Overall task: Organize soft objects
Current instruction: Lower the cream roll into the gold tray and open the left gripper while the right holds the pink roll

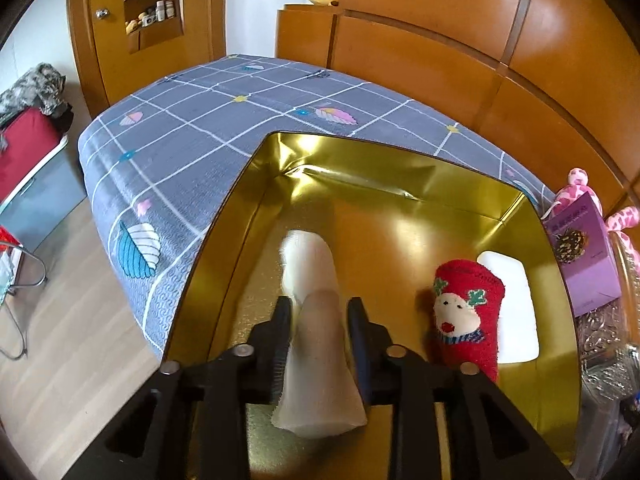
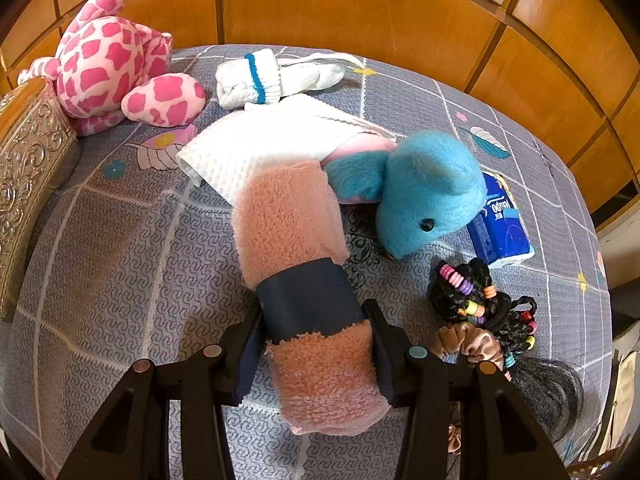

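Observation:
My left gripper (image 1: 320, 312) is shut on a white sock (image 1: 316, 344) and holds it inside a gold tin box (image 1: 224, 236) on the bed. A red reindeer sock (image 1: 468, 316) lies in the box to its right. My right gripper (image 2: 316, 320) is shut on a rolled pink fleece towel with a dark band (image 2: 304, 276) over the bed. Ahead of it lie a white waffle cloth (image 2: 264, 144), a blue plush elephant (image 2: 428, 192), a white sock with a blue stripe (image 2: 260, 76) and a pink spotted plush (image 2: 116, 60).
A blue tissue pack (image 2: 500, 224) and a black braided hairpiece with beads and a scrunchie (image 2: 484, 320) lie at the right. An embossed silver tin (image 2: 28, 168) stands at the left. A purple box (image 1: 580, 252) sits beside the gold box. A wooden headboard (image 2: 360, 8) runs behind the bed.

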Demonstrator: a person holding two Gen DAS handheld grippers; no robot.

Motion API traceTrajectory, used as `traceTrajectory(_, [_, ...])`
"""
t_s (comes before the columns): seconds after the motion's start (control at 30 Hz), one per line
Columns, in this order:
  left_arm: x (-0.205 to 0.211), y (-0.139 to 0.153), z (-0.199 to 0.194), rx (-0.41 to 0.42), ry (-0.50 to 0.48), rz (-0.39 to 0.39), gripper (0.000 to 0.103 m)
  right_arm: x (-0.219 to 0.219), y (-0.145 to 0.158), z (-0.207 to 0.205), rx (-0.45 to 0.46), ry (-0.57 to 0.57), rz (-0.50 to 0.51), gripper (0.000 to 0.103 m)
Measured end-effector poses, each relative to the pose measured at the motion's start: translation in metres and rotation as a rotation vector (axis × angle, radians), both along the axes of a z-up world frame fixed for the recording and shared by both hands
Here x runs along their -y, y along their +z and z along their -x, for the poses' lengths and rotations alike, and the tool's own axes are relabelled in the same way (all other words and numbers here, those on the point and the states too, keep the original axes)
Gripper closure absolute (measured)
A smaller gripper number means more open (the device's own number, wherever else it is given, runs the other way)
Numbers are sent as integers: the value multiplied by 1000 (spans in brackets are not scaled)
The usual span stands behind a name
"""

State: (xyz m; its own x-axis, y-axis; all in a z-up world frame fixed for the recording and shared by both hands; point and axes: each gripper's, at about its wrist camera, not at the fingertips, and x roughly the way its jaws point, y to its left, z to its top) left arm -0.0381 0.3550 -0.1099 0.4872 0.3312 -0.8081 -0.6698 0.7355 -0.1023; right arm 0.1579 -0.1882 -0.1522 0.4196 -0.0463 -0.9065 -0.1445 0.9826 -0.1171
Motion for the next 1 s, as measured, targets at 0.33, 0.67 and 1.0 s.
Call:
traceTrajectory(0.33, [33,35,8,86,-56,-90,46,-1,0,1,3,-14,3,56])
traceTrajectory(0.67, [71,74,16,173,-147,-150,40,-6,1,4,13,-33,21,56])
traceTrajectory(1.0, [96,87,22,204,-212,-177,39,-17,6,5,22,-80,40,62])
